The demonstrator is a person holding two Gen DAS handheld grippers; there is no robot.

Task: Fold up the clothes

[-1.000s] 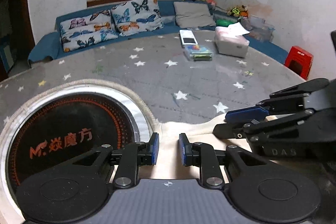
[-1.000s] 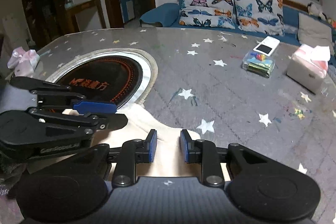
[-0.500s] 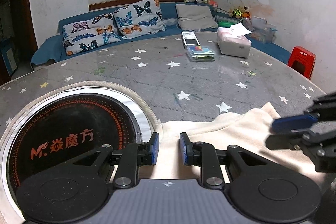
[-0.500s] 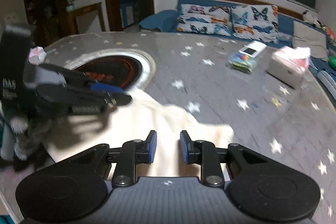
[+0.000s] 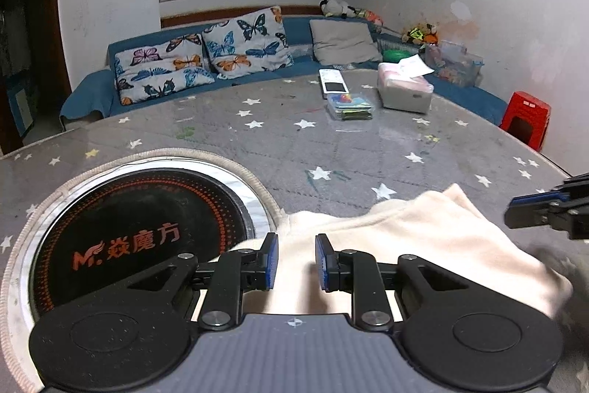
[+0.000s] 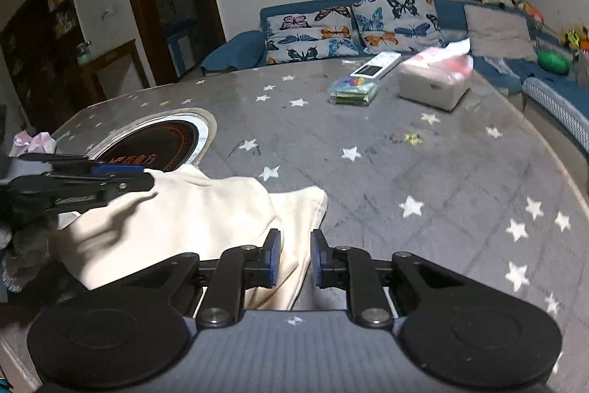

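A cream garment point(image 5: 412, 245) lies crumpled on the near part of a grey star-patterned table point(image 5: 294, 142), its left edge reaching the rim of a round black induction cooktop point(image 5: 136, 231) set into the tabletop. Only the right wrist view shows its layering: a folded upper layer point(image 6: 176, 220) sits over a lower panel whose free corner juts toward the table's middle. Only the left wrist view shows the orange lettering on the cooktop clearly and a red stool point(image 5: 526, 116) past the table's far edge.

The left gripper point(image 5: 295, 262) has its blue-padded fingers parted with cream cloth lying in the gap between them; whether the cloth is gripped cannot be told. In the right wrist view it shows from the side point(image 6: 121, 177) over the garment's left end. The right gripper point(image 6: 295, 258) is released too, jaws apart over the garment's right edge, with cloth seen between them.

Farther back on the table stand a tissue box point(image 6: 434, 80), a clear case of coloured items point(image 6: 354, 91) and a white handheld device point(image 6: 375, 65). Behind is a blue sofa point(image 5: 95, 91) with butterfly cushions point(image 5: 206, 61).
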